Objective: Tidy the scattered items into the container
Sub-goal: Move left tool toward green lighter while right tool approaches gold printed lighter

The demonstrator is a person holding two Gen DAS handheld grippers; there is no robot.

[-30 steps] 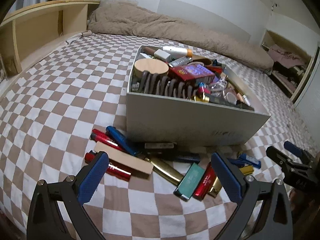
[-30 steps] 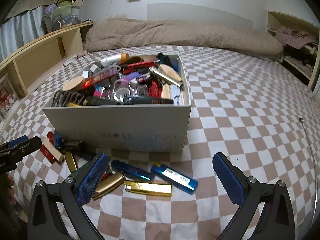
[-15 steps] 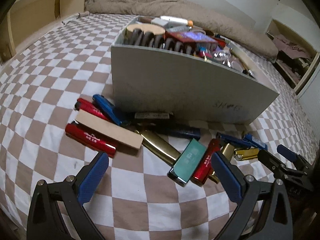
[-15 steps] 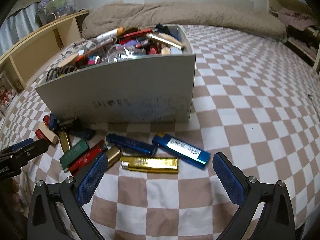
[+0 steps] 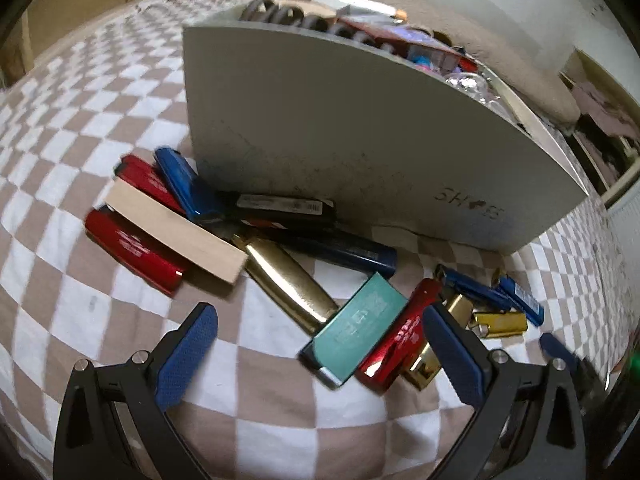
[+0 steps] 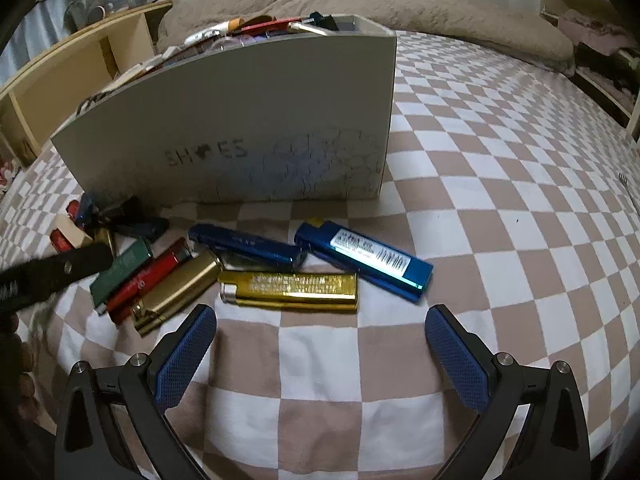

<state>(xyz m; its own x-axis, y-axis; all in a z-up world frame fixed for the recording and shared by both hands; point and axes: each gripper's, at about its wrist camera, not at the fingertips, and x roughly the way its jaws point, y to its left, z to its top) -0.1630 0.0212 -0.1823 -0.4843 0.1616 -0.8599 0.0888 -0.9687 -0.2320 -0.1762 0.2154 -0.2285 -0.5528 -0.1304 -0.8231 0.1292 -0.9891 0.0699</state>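
A grey shoe box (image 5: 360,128) full of small items stands on the checkered bed; it also shows in the right wrist view (image 6: 240,128). Several lighters lie scattered in front of it. My left gripper (image 5: 320,356) is open, low over a green lighter (image 5: 356,328), a red one (image 5: 396,340) and a gold one (image 5: 288,280). My right gripper (image 6: 320,352) is open, just short of a gold lighter (image 6: 292,286), with a blue labelled lighter (image 6: 364,256) and a dark blue one (image 6: 244,244) behind it.
A tan block (image 5: 176,228), red lighters (image 5: 132,244) and a blue lighter (image 5: 180,184) lie at the left of the pile. A brown blanket (image 6: 400,8) lies behind the box. A wooden shelf (image 6: 72,72) stands at the left. The left gripper's arm (image 6: 52,272) shows in the right wrist view.
Both grippers have come down and forward toward the lighters in front of the box. Both stay open and empty.
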